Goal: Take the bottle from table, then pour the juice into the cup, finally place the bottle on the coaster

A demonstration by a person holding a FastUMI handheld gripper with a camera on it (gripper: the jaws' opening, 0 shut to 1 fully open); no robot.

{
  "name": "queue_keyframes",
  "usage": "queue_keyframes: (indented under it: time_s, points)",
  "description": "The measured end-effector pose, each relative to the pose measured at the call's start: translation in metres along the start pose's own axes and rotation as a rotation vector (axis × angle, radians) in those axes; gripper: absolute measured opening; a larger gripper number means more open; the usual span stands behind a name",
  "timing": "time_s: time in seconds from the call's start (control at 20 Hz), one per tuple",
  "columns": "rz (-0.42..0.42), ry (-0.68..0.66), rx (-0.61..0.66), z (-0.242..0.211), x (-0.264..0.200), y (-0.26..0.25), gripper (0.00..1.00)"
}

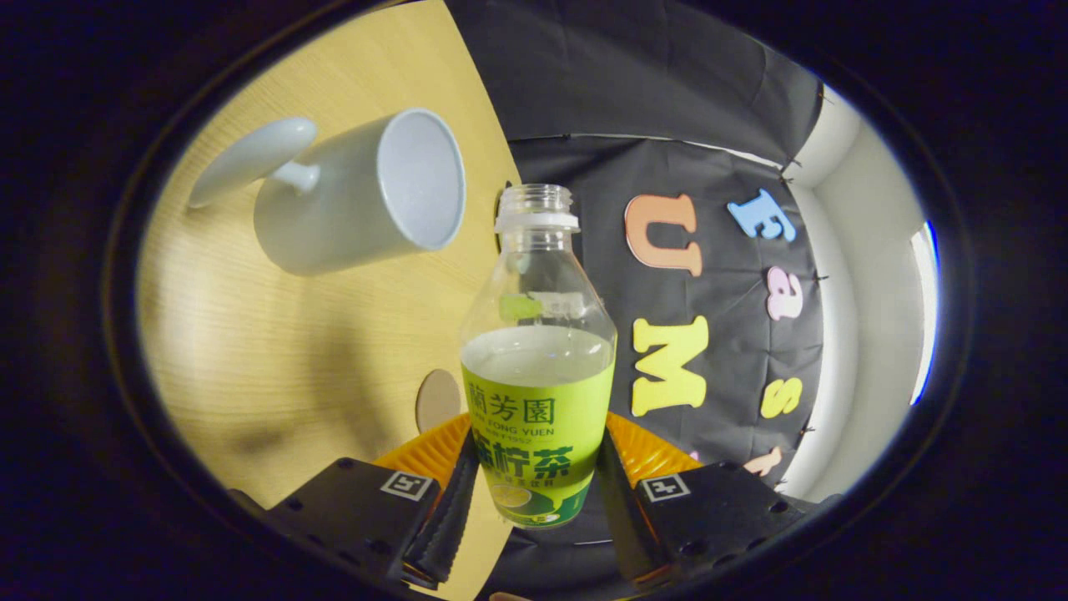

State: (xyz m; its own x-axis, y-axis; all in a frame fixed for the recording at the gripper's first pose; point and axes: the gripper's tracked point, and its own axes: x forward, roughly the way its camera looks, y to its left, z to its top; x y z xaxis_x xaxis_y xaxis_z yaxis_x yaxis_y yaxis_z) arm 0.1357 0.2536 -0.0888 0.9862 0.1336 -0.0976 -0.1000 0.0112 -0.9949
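You've got the uncapped juice bottle (537, 367) pinched between the gripper (534, 492) fingers at centre frame, tilted toward the white mug (359, 196) upper left; pouring and the coaster (438, 399) remain

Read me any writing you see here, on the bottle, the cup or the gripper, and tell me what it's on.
Bottle, clamped between both fingers of the gripper: a printed label wraps its lower half; I don't read labels out.
Cup: no writing.
Square markers on the gripper: patterns, no words.
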Motion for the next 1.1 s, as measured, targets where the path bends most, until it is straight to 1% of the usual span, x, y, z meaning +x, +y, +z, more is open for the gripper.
queue_keyframes:
  time_s: [0.35, 0.8, 1.1]
  points:
    - [-0.036, -0.004, -0.123, 0.002, -0.001, -0.004, 0.76]
    - [-0.069, -0.011, -0.22, 0.007, -0.002, -0.017, 0.76]
    - [-0.093, -0.003, -0.252, 0.008, -0.001, -0.034, 0.76]
